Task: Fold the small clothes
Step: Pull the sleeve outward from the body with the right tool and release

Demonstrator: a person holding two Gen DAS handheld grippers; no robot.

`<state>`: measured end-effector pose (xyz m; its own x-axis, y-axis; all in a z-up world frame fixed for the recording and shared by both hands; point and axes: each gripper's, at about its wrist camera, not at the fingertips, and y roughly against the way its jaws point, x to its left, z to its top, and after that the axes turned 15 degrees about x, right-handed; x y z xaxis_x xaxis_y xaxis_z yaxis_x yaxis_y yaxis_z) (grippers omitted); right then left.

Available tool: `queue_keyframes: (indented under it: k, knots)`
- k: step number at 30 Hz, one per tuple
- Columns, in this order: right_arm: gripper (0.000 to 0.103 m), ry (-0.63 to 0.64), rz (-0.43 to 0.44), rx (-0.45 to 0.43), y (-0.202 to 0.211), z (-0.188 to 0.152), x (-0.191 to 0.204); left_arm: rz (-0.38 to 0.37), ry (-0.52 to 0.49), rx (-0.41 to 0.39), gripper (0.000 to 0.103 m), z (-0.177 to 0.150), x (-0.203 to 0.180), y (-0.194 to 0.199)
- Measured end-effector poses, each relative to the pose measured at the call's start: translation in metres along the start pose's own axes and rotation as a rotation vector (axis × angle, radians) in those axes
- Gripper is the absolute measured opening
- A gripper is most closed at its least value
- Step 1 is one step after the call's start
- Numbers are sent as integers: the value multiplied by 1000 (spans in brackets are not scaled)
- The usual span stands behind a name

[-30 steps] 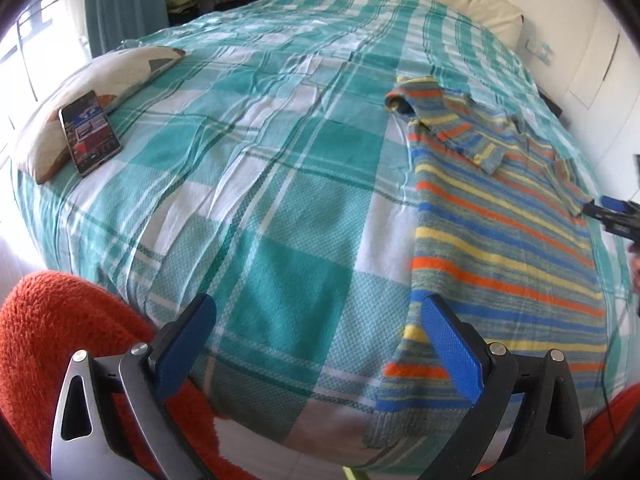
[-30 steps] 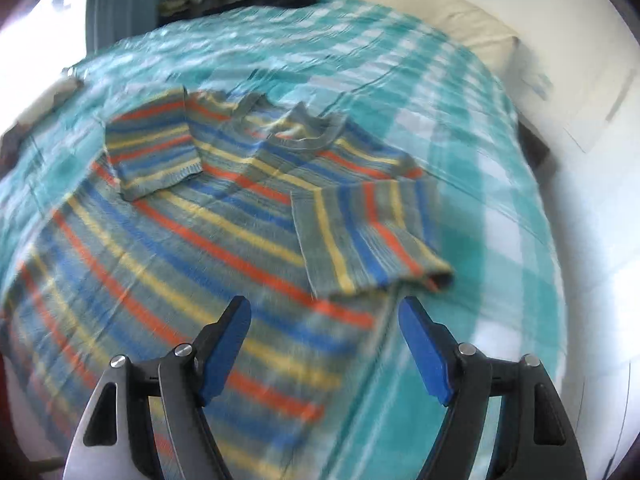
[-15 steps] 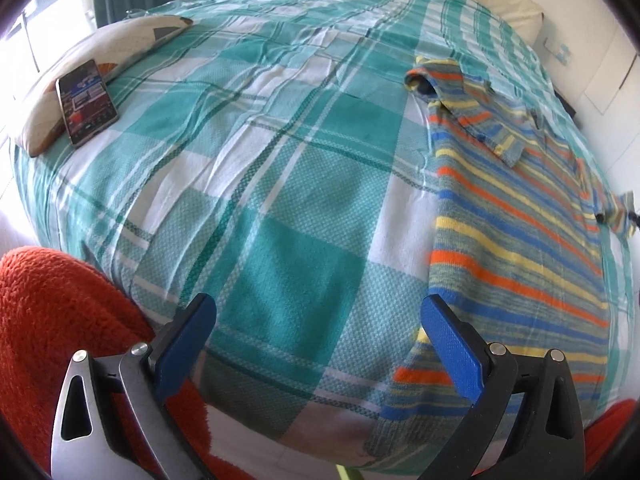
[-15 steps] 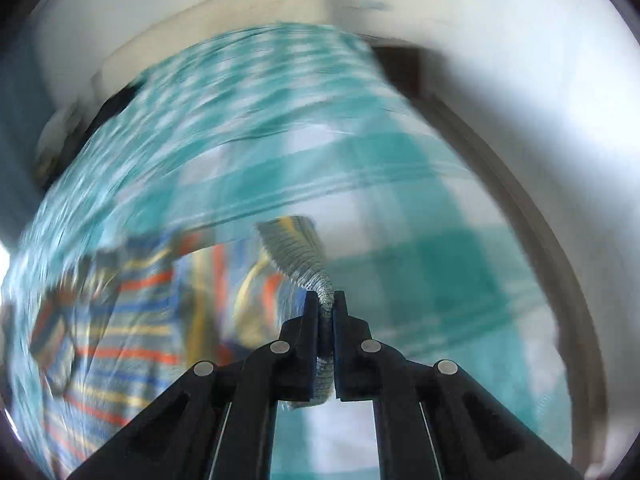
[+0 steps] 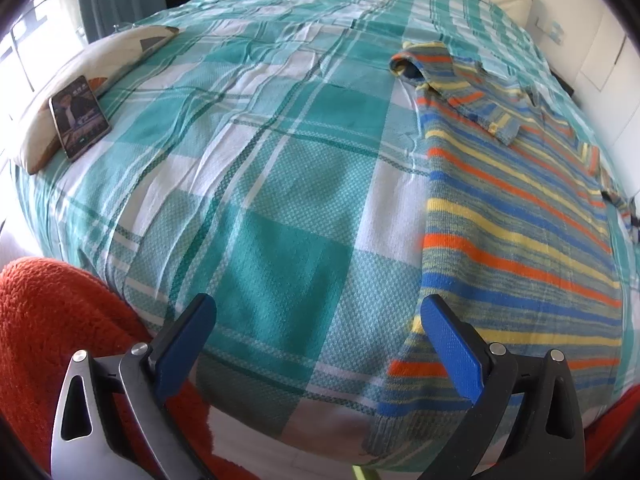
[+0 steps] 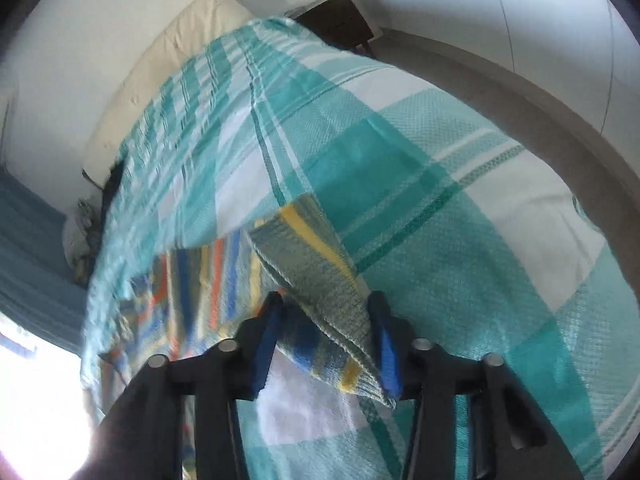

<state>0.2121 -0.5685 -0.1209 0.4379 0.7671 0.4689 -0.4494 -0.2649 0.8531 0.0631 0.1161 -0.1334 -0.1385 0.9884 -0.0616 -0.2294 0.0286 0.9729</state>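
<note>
Bed cover: teal-and-white checked bedspread (image 5: 280, 184), woven, lightly wrinkled, spread over the whole bed in both views.
Garment: striped knit sweater (image 5: 516, 216) in blue, orange, yellow and grey, lying flat on the right part of the bedspread in the left wrist view, its hem hanging over the near edge of the bed.
Near sleeve: folded inward across the sweater's chest, cuff resting on the body of the garment.
Far sleeve: sleeve (image 6: 320, 280) lifted off the bedspread in the right wrist view, its ribbed cuff lying between the right tool's blue pads.
Left gripper (image 5: 318, 344): jaws spread wide, nothing between them, hovering over the near edge of the bed, the sweater's hem just beside its right finger.
Right gripper (image 6: 326, 344): jaws parting; a gap shows beside the left pad while the cuff leans against the right pad, so the cloth is no longer pinched.
Pillow (image 5: 80, 92): cream with a printed pattern, at the far left edge of the bed.
Phone (image 5: 79, 116): propped on the pillow, screen lit.
Orange fleece (image 5: 60, 340): fuzzy fabric at lower left, beside the left tool.
</note>
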Motion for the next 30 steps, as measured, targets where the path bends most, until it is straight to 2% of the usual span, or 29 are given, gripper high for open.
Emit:
queue_keyframes:
  k: [1, 3, 5, 7, 9, 10, 12, 14, 15, 17, 19, 20, 21, 22, 23, 25, 28, 30]
  knots:
    - [2, 13, -63, 10, 2, 1, 4, 2, -3, 8, 102, 0, -1, -2]
    - [2, -17, -70, -45, 21, 4, -4, 4, -8, 10, 102, -2, -1, -2]
    - [2, -116, -64, -109, 41, 7, -26, 5, -8, 7, 102, -2, -2, -2]
    - [2, -200, -67, -82, 42, 7, -47, 0, -5, 10, 102, -1, -2, -3]
    - [2, -193, -89, -24, 29, 5, -49, 1, -6, 14, 102, 0, -2, -4]
    - [2, -192, -65, -12, 25, 2, -49, 3, -7, 16, 102, 0, -2, -4]
    - [7, -233, 15, -19, 25, -2, -56, 6, -10, 18, 102, -1, -2, -5]
    - [22, -275, 96, -30, 25, -2, -64, 6, -8, 17, 102, -2, -2, -5]
    - [26, -280, 119, -30, 25, -4, -68, 6, -5, 17, 102, -2, -1, -5]
    - [40, -263, 144, -10, 23, -3, -65, 4, -1, 21, 102, -1, -1, -6]
    - [48, -225, 142, -3, 26, -4, -59, 5, -2, 25, 102, -1, -2, -7]
    - [44, -206, 114, -1, 25, -4, -56, 6, -5, 28, 102, -1, -2, -8]
    - [35, -182, 56, 2, 24, -4, -52, 9, -10, 30, 102, -1, -3, -8]
    - [9, -165, -35, 3, 24, -4, -50, 13, -16, 32, 102, -2, -4, -9]
    - [3, -166, -91, 5, 25, -6, -51, 15, -20, 31, 102, -1, -4, -9]
    - [1, -195, -98, -15, 29, -8, -59, 21, -25, 29, 102, -2, -5, -9]
    - [1, -234, -204, -69, 39, -16, -68, 19, -26, 23, 102, -3, -6, -7]
    - [7, -271, -249, -110, 50, -21, -72, 12, -25, 21, 102, -4, -5, -6]
